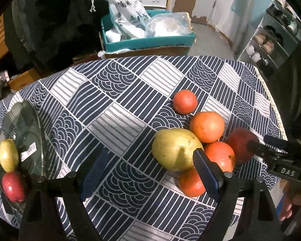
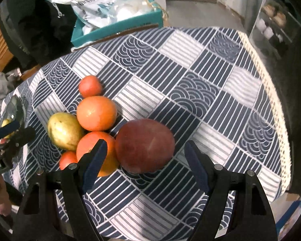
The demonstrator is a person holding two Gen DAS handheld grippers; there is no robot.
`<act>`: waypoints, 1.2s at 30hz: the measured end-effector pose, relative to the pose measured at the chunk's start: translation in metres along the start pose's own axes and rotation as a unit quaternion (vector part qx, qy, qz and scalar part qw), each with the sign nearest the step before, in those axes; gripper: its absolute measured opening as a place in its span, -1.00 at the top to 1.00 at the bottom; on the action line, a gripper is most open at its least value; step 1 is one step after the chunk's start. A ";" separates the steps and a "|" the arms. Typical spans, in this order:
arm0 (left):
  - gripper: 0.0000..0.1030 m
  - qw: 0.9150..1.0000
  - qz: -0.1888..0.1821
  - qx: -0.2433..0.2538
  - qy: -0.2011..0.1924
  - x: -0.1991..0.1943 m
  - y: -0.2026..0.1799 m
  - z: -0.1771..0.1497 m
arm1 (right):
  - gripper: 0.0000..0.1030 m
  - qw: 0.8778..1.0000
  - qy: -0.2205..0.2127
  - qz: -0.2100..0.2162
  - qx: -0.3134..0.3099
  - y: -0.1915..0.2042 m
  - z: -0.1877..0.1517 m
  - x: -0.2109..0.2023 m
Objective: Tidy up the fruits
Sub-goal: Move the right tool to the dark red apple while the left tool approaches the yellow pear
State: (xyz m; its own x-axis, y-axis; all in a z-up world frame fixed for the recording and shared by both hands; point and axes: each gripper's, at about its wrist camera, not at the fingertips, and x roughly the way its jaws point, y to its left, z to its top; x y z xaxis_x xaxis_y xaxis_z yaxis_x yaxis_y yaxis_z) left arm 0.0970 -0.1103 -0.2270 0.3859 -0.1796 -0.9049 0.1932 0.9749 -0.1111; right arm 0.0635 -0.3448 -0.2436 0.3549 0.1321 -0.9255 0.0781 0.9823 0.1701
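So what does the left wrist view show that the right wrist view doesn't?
Only the left wrist view shows inside the glass plate: a yellow pear and a red apple. Only the right wrist view shows the big red apple whole, ahead of the open right gripper. Both show the loose pear, four oranges, the patterned tablecloth and the teal box. The left gripper is open too.
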 end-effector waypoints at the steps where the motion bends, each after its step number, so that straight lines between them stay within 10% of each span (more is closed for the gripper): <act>1: -0.70 1.000 -0.003 -0.003 0.002 0.002 0.000 0.001 | -0.55 1.000 0.003 0.003 0.004 0.000 0.001 0.003; 20: -0.70 0.997 -0.055 -0.041 0.045 0.042 -0.009 0.005 | -0.48 0.995 0.044 0.056 0.075 -0.015 -0.001 0.042; 36: -0.71 0.992 -0.079 -0.048 0.090 0.076 -0.017 0.001 | -0.47 0.999 0.007 -0.047 -0.025 -0.010 0.004 0.028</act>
State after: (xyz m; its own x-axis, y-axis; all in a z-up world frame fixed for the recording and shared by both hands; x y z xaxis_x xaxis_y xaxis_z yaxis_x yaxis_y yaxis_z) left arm 0.1242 -0.1404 -0.2936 0.1893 -0.3131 -0.9307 0.1493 0.9460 -0.2879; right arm 0.0767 -0.3511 -0.2696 0.3351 0.0412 -0.9413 0.0628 0.9958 0.0659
